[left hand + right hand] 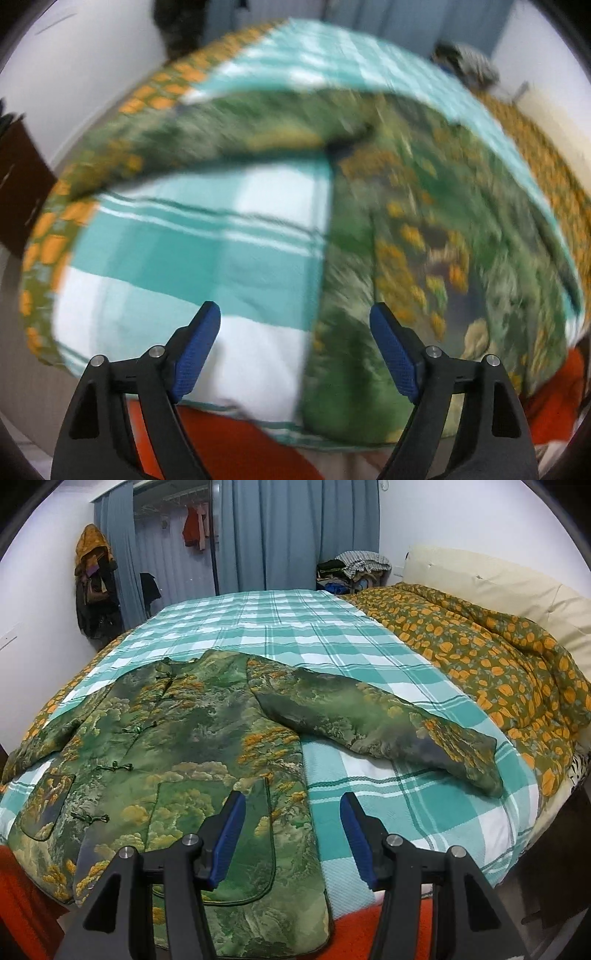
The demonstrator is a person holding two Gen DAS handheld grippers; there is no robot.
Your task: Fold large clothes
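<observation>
Left wrist view. Item: your left gripper (295, 332), blue pads spread wide, nothing between them. It hangs above the bed, over the line where the green jacket (424, 229) meets the teal-and-white checked blanket (192, 258). The whole picture is smeared, so fine detail on the cloth cannot be read. The jacket's body fills the right half, and one sleeve (207, 147) runs off to the left across the blanket. Orange-flowered bedding (48, 229) borders the blanket on the left. A red cloth (236, 446) shows along the bottom edge.

Right wrist view. Item: your right gripper (292, 821), pads also set wide apart and holding nothing. It sits above the jacket's (177, 768) near right hem, one pad over the patch pocket (218, 834), the other over the blanket (424, 812). The jacket lies flat, front up, knot buttons (114, 766) fastened down the middle. Its long axis runs from the hem at the near bed edge to the collar (173, 664), which points away from you toward the blue curtains (295, 535). The right sleeve (388, 723) stretches out to the right, angled slightly toward you; the other sleeve (40, 742) reaches the left edge. An orange-flowered quilt (480, 653) is bunched along the right side of the bed, beside a cream headboard (498, 579). Folded clothes (354, 568) are stacked in the far corner.
</observation>
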